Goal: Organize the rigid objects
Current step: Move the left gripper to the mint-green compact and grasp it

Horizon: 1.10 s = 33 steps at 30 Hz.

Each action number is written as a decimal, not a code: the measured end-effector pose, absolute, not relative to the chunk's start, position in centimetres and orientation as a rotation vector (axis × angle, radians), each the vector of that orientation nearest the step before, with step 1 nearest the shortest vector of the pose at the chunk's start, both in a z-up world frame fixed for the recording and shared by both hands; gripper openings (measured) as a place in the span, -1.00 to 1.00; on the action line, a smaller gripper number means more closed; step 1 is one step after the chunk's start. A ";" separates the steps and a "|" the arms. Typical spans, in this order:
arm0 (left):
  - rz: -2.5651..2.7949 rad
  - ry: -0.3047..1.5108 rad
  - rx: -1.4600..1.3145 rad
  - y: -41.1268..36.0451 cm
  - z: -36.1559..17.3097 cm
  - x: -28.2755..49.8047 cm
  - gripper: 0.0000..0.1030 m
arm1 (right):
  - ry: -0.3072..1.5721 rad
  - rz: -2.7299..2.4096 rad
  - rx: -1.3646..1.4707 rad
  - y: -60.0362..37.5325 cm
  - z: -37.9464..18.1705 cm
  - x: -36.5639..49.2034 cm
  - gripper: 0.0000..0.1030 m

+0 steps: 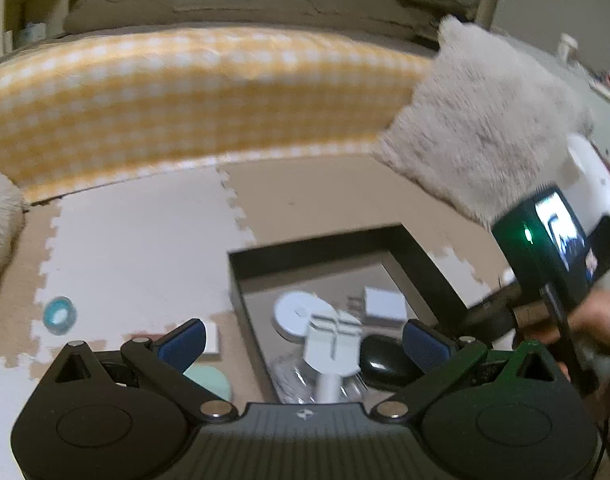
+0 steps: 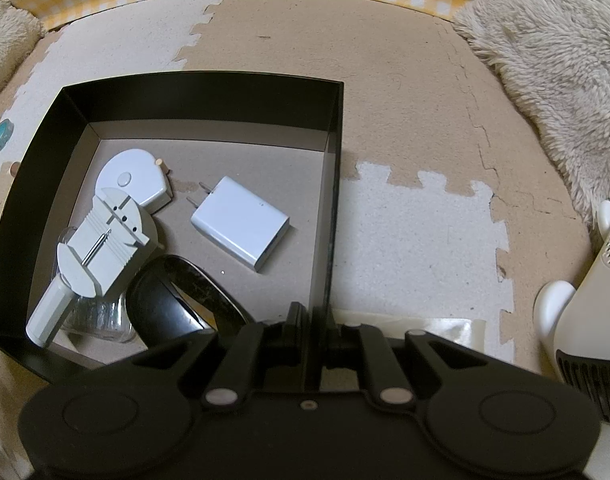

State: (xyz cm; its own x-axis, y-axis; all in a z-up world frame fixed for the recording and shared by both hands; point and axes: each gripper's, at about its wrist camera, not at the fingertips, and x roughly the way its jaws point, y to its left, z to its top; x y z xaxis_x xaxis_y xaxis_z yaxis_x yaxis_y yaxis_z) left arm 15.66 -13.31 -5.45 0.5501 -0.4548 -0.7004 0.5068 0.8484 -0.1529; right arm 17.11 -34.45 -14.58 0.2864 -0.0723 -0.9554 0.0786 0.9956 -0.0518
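A black open box (image 2: pixel 201 96) sits on the foam floor mat. Inside lie a white wall charger (image 2: pixel 241 224), a white watch tool (image 2: pixel 101 236), a round white device (image 2: pixel 133 180), a black mouse (image 2: pixel 177 304) and clear plastic (image 2: pixel 97 316). My right gripper (image 2: pixel 315 320) is shut on the box's right wall (image 2: pixel 333 200). My left gripper (image 1: pixel 305 340) is open and empty, hovering above the box (image 1: pixel 421 264), over the watch tool (image 1: pixel 333 340). On the mat to its left lie a teal tape roll (image 1: pixel 59 314), a white block (image 1: pixel 211 340) and a pale green disc (image 1: pixel 213 380).
A yellow checked mattress edge (image 1: pixel 185 96) runs along the back. A fluffy beige rug (image 2: pixel 553 64) lies at right, with a white appliance (image 2: pixel 585 280) by it. A clear plastic sheet (image 2: pixel 417 328) lies right of the box. The tape roll (image 2: pixel 1 134) also shows left of the box.
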 end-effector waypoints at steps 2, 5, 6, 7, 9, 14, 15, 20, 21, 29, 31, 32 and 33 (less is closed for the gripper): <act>-0.538 0.800 0.039 -12.3 -5.2 16.4 1.00 | 1.276 -0.101 0.005 -34.5 -14.6 17.1 -0.79; -0.485 0.796 0.015 -11.0 -5.1 17.2 1.00 | 1.276 -0.101 0.005 -34.5 -14.6 17.1 -0.79; -0.471 0.797 0.012 -10.6 -5.1 17.5 1.00 | 1.276 -0.101 0.006 -34.5 -14.6 17.1 -0.79; -0.453 0.801 0.008 -10.2 -5.3 17.8 1.00 | 1.276 -0.101 0.006 -34.5 -14.6 17.1 -0.79; -0.428 0.811 0.003 -9.5 -5.6 18.4 1.00 | 1.276 -0.100 0.006 -34.5 -14.6 17.1 -0.79; -0.464 0.891 0.033 -7.3 -7.2 19.7 1.00 | 1.276 -0.100 0.007 -34.5 -14.6 17.1 -0.79; -0.471 0.902 0.040 -6.9 -7.5 19.9 0.94 | 1.276 -0.101 0.006 -34.5 -14.6 17.1 -0.79; -0.479 0.942 0.093 -6.0 -9.2 20.1 0.42 | 1.275 -0.101 0.004 -34.5 -14.6 17.1 -0.79; -0.489 0.950 0.109 -6.1 -9.7 20.0 0.37 | 1.275 -0.101 0.004 -34.5 -14.6 17.1 -0.79; -0.550 1.038 0.241 -7.5 -13.4 19.4 0.11 | 1.275 -0.100 0.003 -34.4 -14.4 17.1 -0.79; -0.569 1.035 0.251 -7.8 -14.0 19.4 0.11 | 1.275 -0.101 0.003 -34.4 -14.4 17.1 -0.79; -0.575 1.030 0.261 -8.0 -14.2 19.3 0.11 | 1.275 -0.101 0.003 -34.4 -14.4 17.1 -0.79; -0.582 1.022 0.273 -8.2 -14.4 19.2 0.11 | 1.275 -0.101 0.002 -34.4 -14.4 17.1 -0.79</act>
State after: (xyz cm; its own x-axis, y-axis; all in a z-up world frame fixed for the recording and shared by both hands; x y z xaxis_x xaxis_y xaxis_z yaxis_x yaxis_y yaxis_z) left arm 19.21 -8.16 -14.36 0.3886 -0.3269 -0.8614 0.5736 0.8175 -0.0515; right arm 17.12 -34.41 -14.44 0.2876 -0.0747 -0.9548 0.0764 0.9956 -0.0549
